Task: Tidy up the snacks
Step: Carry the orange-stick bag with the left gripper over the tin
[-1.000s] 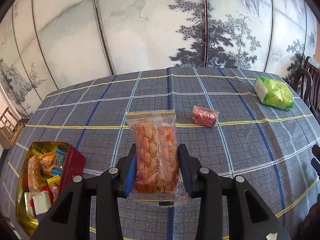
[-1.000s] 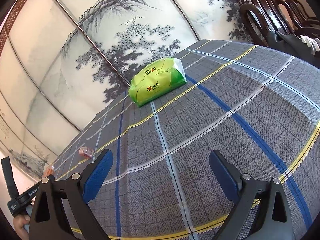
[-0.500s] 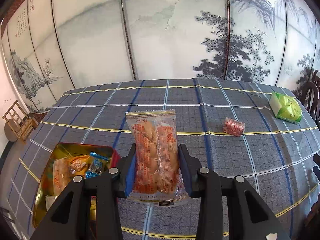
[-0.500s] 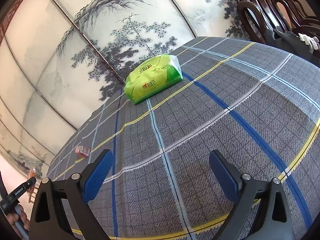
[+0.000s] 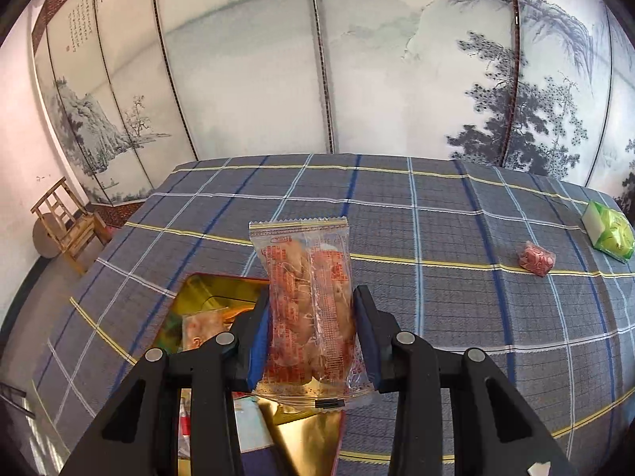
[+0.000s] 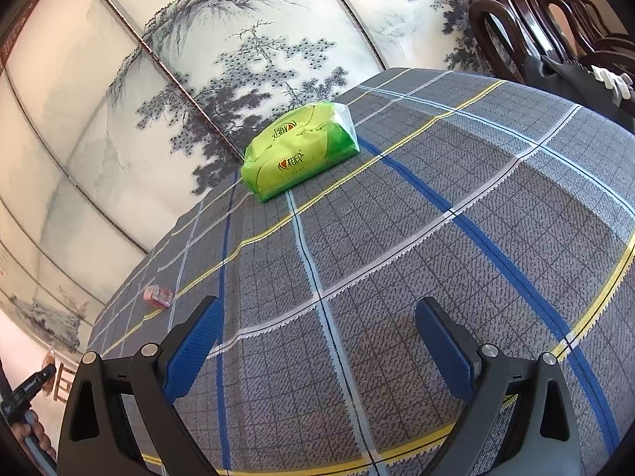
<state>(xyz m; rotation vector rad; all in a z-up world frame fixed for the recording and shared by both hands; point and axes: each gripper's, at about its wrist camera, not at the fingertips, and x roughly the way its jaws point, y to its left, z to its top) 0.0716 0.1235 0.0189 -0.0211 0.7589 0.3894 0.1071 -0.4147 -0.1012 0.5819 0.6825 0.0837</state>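
Note:
My left gripper is shut on a clear packet of orange biscuits, held upright above a gold-lined red tin that holds several snack packets. A small pink snack packet lies on the plaid tablecloth to the right; it also shows in the right wrist view. My right gripper is open and empty just above the cloth.
A green tissue pack lies on the far side of the table, also in the left wrist view. Dark wooden chairs stand at the right edge. A small wooden chair stands on the floor left. A painted screen backs the table.
My left gripper has swung left with the biscuit packet, from over bare cloth to over the tin. The right gripper has shifted slightly and stays open.

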